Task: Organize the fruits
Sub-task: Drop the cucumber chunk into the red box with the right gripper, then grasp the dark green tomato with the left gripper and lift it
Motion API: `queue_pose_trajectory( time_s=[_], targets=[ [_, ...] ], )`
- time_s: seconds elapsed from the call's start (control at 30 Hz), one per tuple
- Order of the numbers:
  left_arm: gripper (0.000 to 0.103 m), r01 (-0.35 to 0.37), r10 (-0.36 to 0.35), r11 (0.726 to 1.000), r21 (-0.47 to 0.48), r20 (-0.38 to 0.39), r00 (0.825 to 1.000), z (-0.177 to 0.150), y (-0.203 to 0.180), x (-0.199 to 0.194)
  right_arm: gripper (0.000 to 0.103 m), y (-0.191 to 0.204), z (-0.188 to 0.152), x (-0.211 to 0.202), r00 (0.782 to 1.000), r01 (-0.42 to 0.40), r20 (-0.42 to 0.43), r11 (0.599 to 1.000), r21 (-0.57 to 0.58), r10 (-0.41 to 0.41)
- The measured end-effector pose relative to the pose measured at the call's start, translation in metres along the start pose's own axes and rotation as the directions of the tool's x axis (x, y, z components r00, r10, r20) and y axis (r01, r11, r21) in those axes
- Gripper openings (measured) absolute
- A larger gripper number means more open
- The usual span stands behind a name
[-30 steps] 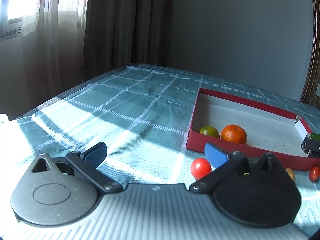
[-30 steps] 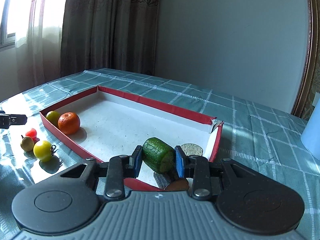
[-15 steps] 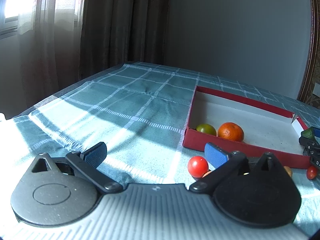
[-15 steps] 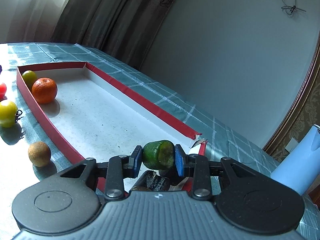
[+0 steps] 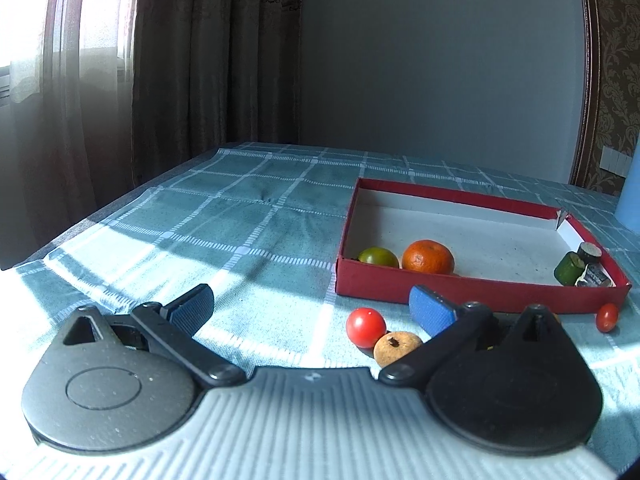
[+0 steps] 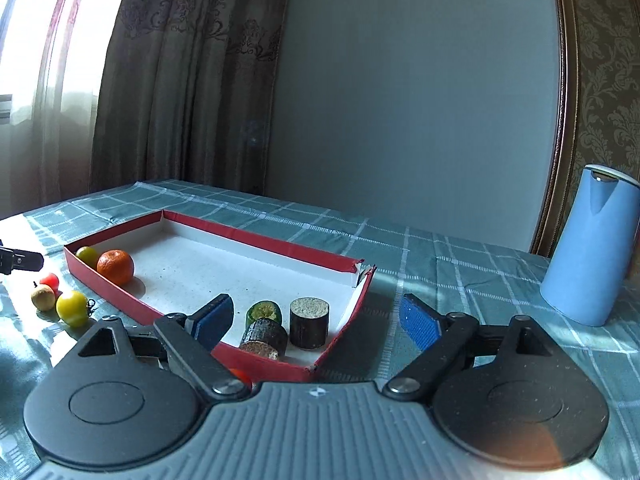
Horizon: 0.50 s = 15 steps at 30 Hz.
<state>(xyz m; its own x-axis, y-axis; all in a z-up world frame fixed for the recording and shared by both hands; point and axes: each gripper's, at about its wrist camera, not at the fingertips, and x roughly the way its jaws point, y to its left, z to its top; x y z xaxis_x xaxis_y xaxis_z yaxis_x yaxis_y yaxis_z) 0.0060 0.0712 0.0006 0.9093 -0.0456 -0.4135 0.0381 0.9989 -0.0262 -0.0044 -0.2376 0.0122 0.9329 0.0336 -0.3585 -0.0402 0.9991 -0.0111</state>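
A red box [image 6: 224, 230] [image 5: 460, 198] lies on the checked tablecloth. Inside it are an orange [image 6: 115, 266] [image 5: 427, 257], a green tomato [image 6: 87, 256] [image 5: 378, 257], a green cucumber piece [image 6: 264, 311] [image 5: 569, 268] and two dark cylinder pieces [image 6: 309, 322] [image 6: 264, 338]. Outside the box lie a red tomato [image 5: 365, 327] [image 6: 50, 280], a brown fruit [image 5: 396, 347] [image 6: 43, 297], a yellow tomato [image 6: 72, 308] and a small red tomato [image 5: 607, 317]. My right gripper [image 6: 318, 318] is open and empty, just behind the box's near corner. My left gripper [image 5: 312, 306] is open and empty, near the red tomato.
A blue kettle [image 6: 588, 246] stands on the table to the right of the box. Curtains and a window are at the left, a wall behind. The table's left edge [image 5: 80, 222] is near the curtain.
My right gripper has opened and let go of the green cucumber piece, which now sits in the box by the dark pieces. The right gripper has drawn back. The left gripper stays open, shifted slightly.
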Motion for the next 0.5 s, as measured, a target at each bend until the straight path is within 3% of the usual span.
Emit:
queue_pose_trajectory(
  time_s=[0.07,0.13,0.23,0.3,0.37,0.5],
  targets=[
    [0.103,0.014,-0.015,0.999,0.044,0.036,0.999,-0.001,-0.010,-0.007,0.090,-0.009,-0.010,-0.008,0.999,-0.031,-0.017,0.997,0.070,0.032],
    [0.103,0.045,-0.047,0.994,0.098,0.023,0.999,-0.002,-0.023,-0.007,0.091,-0.016,-0.021,-0.010,0.997,-0.058,-0.050,0.989,0.138,0.065],
    [0.101,0.031,-0.039,0.973,0.229,0.029,0.999,-0.004,-0.049,-0.006,0.091,-0.024,-0.024,-0.013,0.995,-0.073,-0.056,0.973,0.218,0.087],
    [0.098,0.034,-0.045,0.959,0.283,0.033,0.998,-0.005,-0.061,-0.006,0.097,-0.026,-0.025,-0.013,0.994,-0.078,-0.051,0.969,0.234,0.093],
    [0.096,0.067,-0.087,0.938,0.341,0.046,0.995,-0.009,-0.073,-0.007,0.097,-0.026,-0.026,-0.011,0.994,-0.071,-0.060,0.968,0.241,0.088],
    [0.088,0.083,-0.098,0.907,0.413,0.015,0.995,-0.012,-0.088,0.002,0.097,-0.026,-0.027,-0.011,0.994,-0.075,-0.062,0.967,0.244,0.093]
  ],
)
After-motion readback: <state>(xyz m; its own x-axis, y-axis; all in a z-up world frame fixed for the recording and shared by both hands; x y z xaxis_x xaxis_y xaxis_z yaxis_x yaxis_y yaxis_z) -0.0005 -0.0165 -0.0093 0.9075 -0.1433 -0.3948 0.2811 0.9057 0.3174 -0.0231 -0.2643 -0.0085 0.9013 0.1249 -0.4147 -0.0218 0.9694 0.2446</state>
